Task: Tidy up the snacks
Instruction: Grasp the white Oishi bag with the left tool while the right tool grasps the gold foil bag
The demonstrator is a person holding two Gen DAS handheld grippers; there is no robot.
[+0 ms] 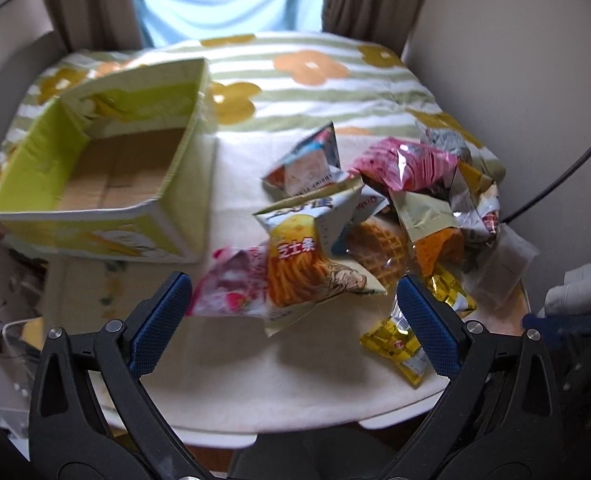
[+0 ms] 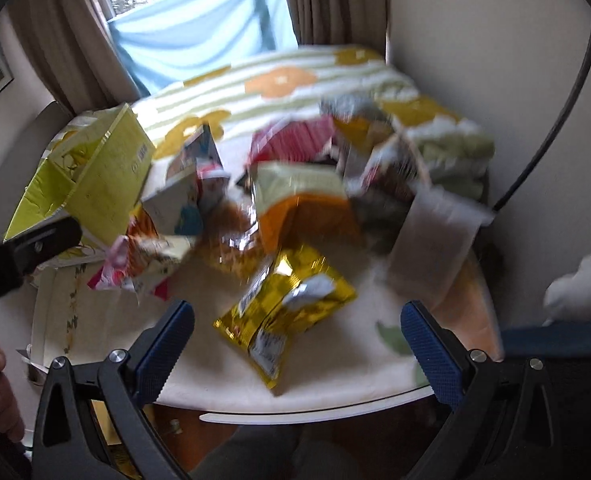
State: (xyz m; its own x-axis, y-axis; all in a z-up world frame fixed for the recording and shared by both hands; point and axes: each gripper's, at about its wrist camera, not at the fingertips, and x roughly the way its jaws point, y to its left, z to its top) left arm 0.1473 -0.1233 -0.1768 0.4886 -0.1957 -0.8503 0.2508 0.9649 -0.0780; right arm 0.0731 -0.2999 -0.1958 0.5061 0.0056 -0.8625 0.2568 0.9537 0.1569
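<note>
A pile of snack packets lies on the round table's right half. In the left wrist view I see a cheese-stick bag (image 1: 311,264), a pink strawberry packet (image 1: 231,288), a waffle pack (image 1: 379,248), a pink striped bag (image 1: 411,164) and small yellow packets (image 1: 399,348). An open green cardboard box (image 1: 107,168) stands empty at the left. My left gripper (image 1: 291,292) is open, just short of the cheese-stick bag. In the blurred right wrist view, my right gripper (image 2: 297,320) is open over a gold foil packet (image 2: 291,304); the box (image 2: 91,176) stands at the left.
A flowered striped blanket (image 1: 311,76) covers the table's far part. Curtains and a window are behind it. A wall with a black cable (image 1: 567,172) is at the right. The table's front edge (image 1: 295,420) is close to both grippers. The left gripper's body (image 2: 23,248) shows at the right wrist view's left.
</note>
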